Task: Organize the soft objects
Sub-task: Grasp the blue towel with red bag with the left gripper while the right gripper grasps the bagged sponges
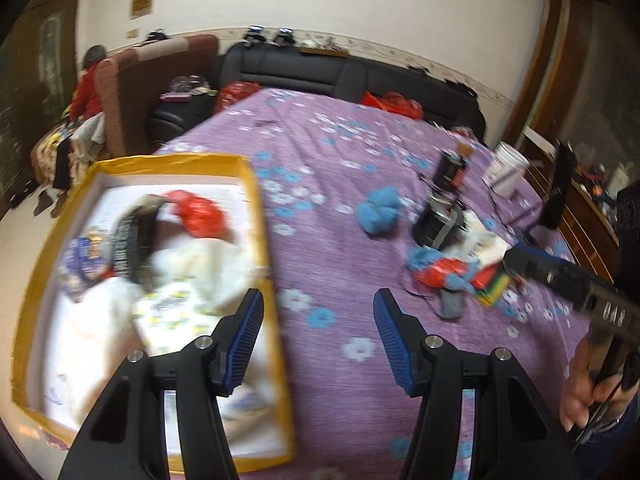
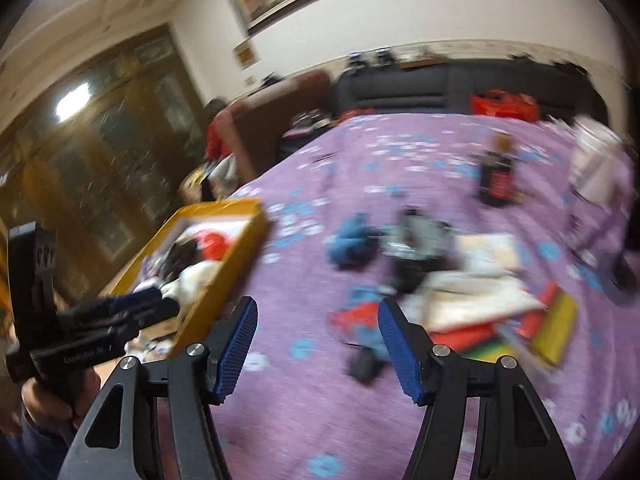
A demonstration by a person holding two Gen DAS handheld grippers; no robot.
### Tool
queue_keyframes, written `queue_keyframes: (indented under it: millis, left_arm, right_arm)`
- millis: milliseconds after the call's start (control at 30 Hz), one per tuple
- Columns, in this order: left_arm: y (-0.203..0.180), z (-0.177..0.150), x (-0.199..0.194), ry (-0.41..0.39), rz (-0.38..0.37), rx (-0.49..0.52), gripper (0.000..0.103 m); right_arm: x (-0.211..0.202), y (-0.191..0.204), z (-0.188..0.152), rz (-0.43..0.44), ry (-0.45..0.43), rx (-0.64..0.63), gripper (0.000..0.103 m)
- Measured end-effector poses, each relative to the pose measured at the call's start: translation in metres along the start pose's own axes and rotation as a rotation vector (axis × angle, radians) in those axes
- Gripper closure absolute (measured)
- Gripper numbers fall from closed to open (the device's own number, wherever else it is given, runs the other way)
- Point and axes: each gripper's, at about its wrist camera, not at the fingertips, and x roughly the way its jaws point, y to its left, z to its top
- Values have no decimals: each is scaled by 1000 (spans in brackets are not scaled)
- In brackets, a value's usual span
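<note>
Both grippers' jaws spread, empty. Right gripper (image 2: 316, 348) nearer: jumbled red-blue soft cloth heap (image 2: 360, 320) just ahead between jaws. Left gripper (image 1: 318, 336) beside yellow-rimmed cardboard box (image 1: 256, 184).

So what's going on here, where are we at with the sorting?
A person holds a gripper in each hand over a purple bedspread. Both the left gripper and right gripper are open and hold nothing. The yellow box on the left already contains a red bag, white cloths and a dark item. Still out on the spread are a blue fluffy ball and a mixed pile of red, blue and white things. The frames are blurred.
</note>
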Motion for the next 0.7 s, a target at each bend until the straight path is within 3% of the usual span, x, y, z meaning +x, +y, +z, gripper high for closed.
queue_keyframes:
  millis: [233,367,500,633,667,700]
  left_arm:
    - [-62,-3,40,87,-84,96,45]
    - [-91,3,62,101,-108,149,28]
    - [-109,16,88,134,-139,146,26]
    - [-120,22,118,175,-118,149,26]
    - [-120,22,122,177,-116,147,29]
    - [-120,20,125,178,-114,147,43]
  right_arm:
    - [-22,-81,6,-44,-65,291,36]
    - [-21,-95,4,-19,-38,375,36]
    - [-23,-104,2,-41,-35,410,36]
    - [-25,-122,0,-109,-32,458,36]
    - [-25,-126,0,-128,-34,466,36]
    - [-26,-129,0,-144,-37,473,36]
